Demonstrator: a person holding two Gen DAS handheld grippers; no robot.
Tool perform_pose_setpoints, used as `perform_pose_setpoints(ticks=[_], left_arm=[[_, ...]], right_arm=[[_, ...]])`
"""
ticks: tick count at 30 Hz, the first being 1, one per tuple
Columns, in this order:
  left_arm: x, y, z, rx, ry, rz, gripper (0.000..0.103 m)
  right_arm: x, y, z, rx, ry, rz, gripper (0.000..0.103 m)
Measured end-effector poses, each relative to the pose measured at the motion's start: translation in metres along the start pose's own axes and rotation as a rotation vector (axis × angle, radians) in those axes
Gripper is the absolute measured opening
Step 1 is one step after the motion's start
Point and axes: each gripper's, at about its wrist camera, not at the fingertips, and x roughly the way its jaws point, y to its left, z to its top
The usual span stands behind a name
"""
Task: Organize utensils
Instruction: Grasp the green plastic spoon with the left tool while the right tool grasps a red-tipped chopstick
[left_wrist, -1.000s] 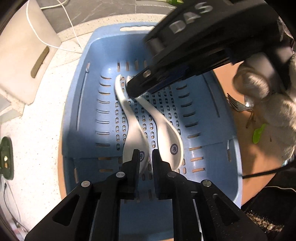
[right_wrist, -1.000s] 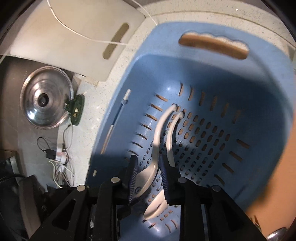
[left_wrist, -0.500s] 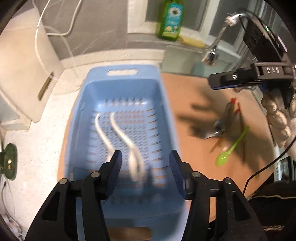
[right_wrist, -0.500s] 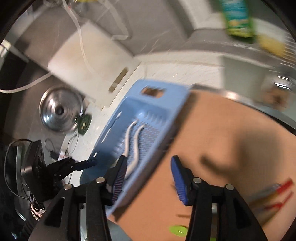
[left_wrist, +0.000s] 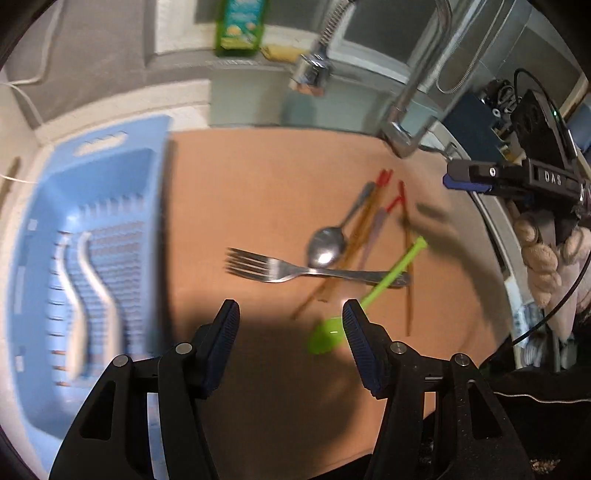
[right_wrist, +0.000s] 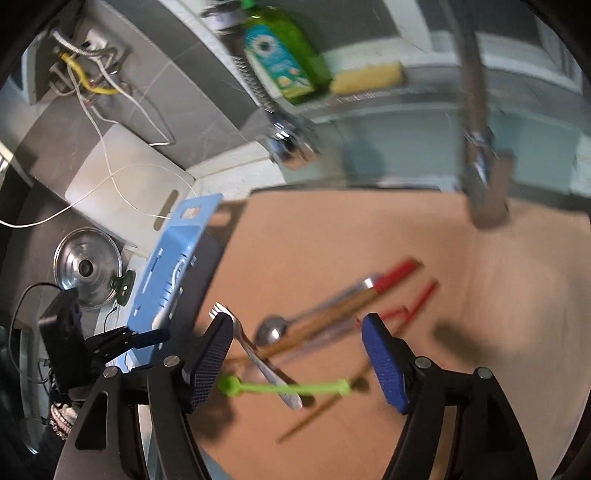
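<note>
Left wrist view: we see loose utensils piled on the brown mat, with both of our grippers spread wide and empty.

Our left gripper hovers over the mat, and the green spoon lies just ahead, its bowl near our right-hand finger and its handle running up and to the right. The fork lies crosswise, tines pointing left toward the blue basket; the metal spoon rests just beyond it, handle angled up-right among the red-tipped chopsticks. Two white spoons lie lengthwise, side by side, in the basket at the mat's left edge. From the right wrist, our right gripper hangs above the same pile, the green spoon's handle crossing between its fingers. A faucet stands behind the mat, a green bottle beyond it.
</note>
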Motion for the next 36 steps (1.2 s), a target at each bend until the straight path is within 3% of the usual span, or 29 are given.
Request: perform_pose_setpoints(ticks=[10,13,15,18,20,29,36], left_arm=[[0.027,-0.036,-0.007,0.099,0.081,-0.031,0.057],[0.036,-0.05,-0.012,0.145,0.108,-0.024,0.055],[0.041,-0.058,-0.014,0.184,0.129,-0.017,0.045],[0.046,-0.069,-0.012,0.229,0.147,-0.012,0.04],[0.052,-0.076,-0.009,0.268,0.166,-0.001,0.035],[0.069,-0.088,-0.002,0.361,0.219,0.047,0.035],[0.074,-0.091,0.002,0.4,0.236,0.056,0.035]], right_arm=[[0.001,-0.032,-0.028,0.1,0.063,0.06,0.068],[0.007,-0.041,-0.031,0.138,0.093,0.055,0.054],[0.013,-0.048,-0.032,0.169,0.111,0.051,0.049],[0.02,-0.055,-0.03,0.207,0.133,0.051,0.039],[0.026,-0.059,-0.029,0.229,0.148,0.029,0.036],[0.048,-0.073,-0.019,0.3,0.214,-0.047,0.036],[0.063,-0.057,-0.011,0.243,0.251,-0.156,0.034]])
